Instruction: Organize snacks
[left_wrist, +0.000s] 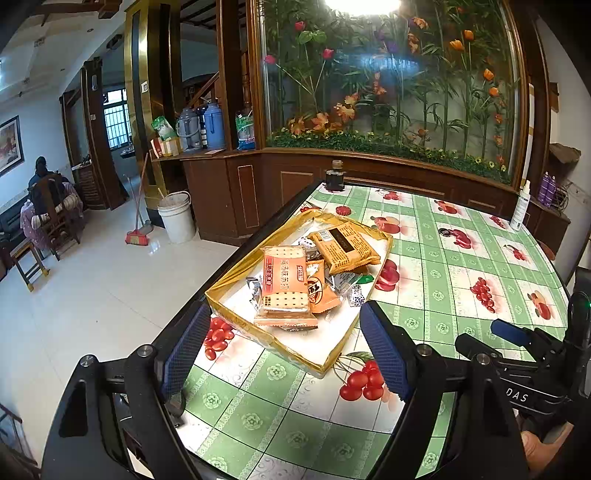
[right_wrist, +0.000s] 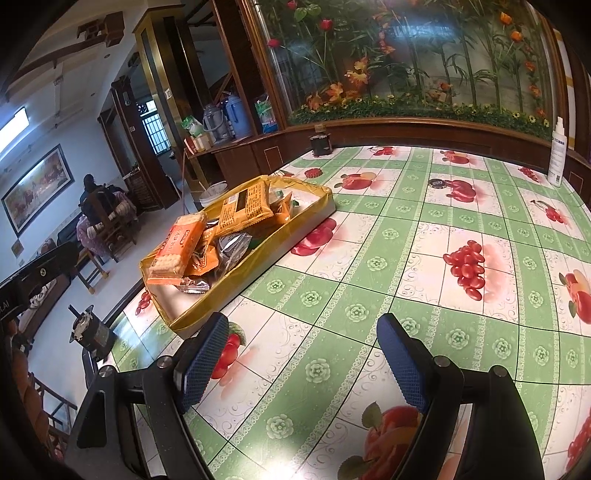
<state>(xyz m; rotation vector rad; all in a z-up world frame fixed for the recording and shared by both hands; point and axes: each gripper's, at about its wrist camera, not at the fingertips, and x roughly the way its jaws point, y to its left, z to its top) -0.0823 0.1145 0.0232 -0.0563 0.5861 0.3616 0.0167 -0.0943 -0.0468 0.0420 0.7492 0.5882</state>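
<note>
A shallow gold-rimmed tray (left_wrist: 229, 275) lies near the left edge of the table and holds a heap of snacks. On top are an orange cracker pack (left_wrist: 284, 284), an orange-brown biscuit pack (left_wrist: 345, 247) and a small orange packet (left_wrist: 320, 291), with silver wrappers beneath. My left gripper (left_wrist: 286, 349) is open, and the tray's near corner sits just beyond its fingertips, untouched. In the right wrist view the tray (right_wrist: 221, 301) is ahead to the left. My right gripper (right_wrist: 303, 362) hovers open over the bare tablecloth, holding nothing.
The table (right_wrist: 369, 266) has a green checked fruit-print cloth. A dark jar (left_wrist: 335, 175) stands at its far edge, a white spray bottle (left_wrist: 520, 206) at the far right, and a red bottle cap (left_wrist: 343, 211) behind the tray. A person sits across the room.
</note>
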